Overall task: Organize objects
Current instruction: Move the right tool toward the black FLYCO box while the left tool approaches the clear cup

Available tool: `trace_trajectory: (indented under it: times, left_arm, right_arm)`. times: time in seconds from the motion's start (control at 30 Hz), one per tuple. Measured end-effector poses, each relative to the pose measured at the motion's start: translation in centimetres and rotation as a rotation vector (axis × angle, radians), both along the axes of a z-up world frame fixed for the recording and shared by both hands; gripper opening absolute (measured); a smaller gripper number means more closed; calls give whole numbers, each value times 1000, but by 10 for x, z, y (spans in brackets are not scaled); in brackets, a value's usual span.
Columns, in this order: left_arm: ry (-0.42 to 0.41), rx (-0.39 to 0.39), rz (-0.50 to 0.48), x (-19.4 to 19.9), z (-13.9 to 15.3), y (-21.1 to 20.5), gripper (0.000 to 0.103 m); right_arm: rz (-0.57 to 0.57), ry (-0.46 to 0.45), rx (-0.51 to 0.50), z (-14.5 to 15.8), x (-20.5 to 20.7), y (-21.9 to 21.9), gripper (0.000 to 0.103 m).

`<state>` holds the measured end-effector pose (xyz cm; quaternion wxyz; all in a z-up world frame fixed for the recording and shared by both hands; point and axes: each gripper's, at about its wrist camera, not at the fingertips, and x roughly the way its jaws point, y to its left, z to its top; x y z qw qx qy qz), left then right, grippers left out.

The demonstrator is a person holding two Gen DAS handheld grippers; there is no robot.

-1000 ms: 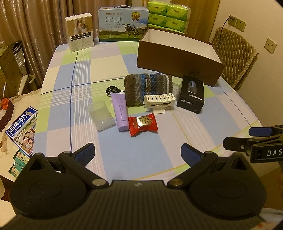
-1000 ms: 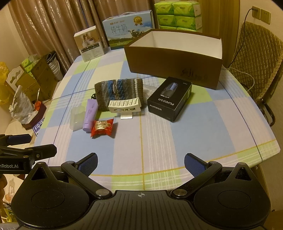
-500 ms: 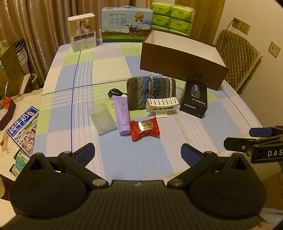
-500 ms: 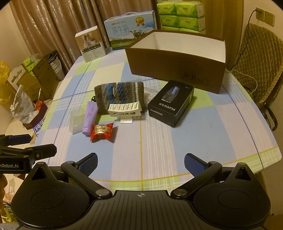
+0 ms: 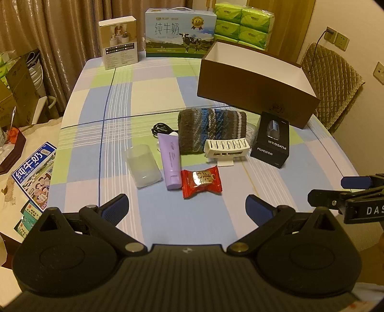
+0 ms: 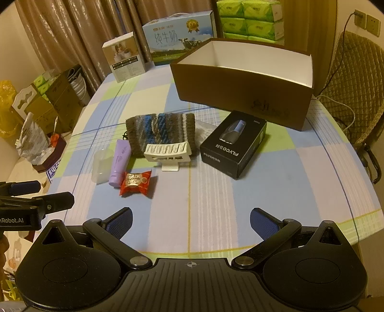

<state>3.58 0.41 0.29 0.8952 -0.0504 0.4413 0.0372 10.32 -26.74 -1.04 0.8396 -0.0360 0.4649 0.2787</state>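
Objects to be sorted lie in a loose cluster on the checked table [image 5: 148, 100], all of them outside the brown cardboard box [image 5: 254, 88] that stands open-topped toward the far right. Nearest the claws is a red candy packet [image 5: 201, 180], and just to its left a lilac tube [image 5: 171, 160] lies with its cap pointing near. A frosted plastic cup [image 5: 143, 165] rests on its side left of the tube. Behind these sits a folded striped knit cloth [image 5: 211, 129], with a black cable [image 5: 161, 129] coiled at its left end and a white slotted holder [image 5: 226, 149] propped against its near right corner. To the right of the holder lies a black shaver box [image 5: 272, 141], just in front of the brown box. Along the far edge of the table stand a small white product box [image 5: 119, 42], a blue milk carton case [image 5: 180, 33] and a stack of green tissue packs [image 5: 242, 22]. A quilted chair [image 6: 355, 96] stands beyond the table's right side. The left claw [image 5: 186, 207] hangs over the near edge with its blue-padded jaws spread wide and nothing between them. The right claw [image 6: 190, 219] sits beside it to the right, likewise spread wide and holding nothing, well short of the cluster.
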Motion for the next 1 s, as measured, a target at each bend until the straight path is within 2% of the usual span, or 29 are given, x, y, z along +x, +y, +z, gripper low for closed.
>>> trace_trajectory:
  times: [0.47, 1.0]
  left_arm:
    - [23, 22, 85, 24, -5, 11, 102]
    - [82, 32, 223, 59, -29, 37, 102]
  right_arm:
    - [7, 16, 2, -7, 34, -5, 101]
    - [-11, 42, -40, -38, 98, 4, 101]
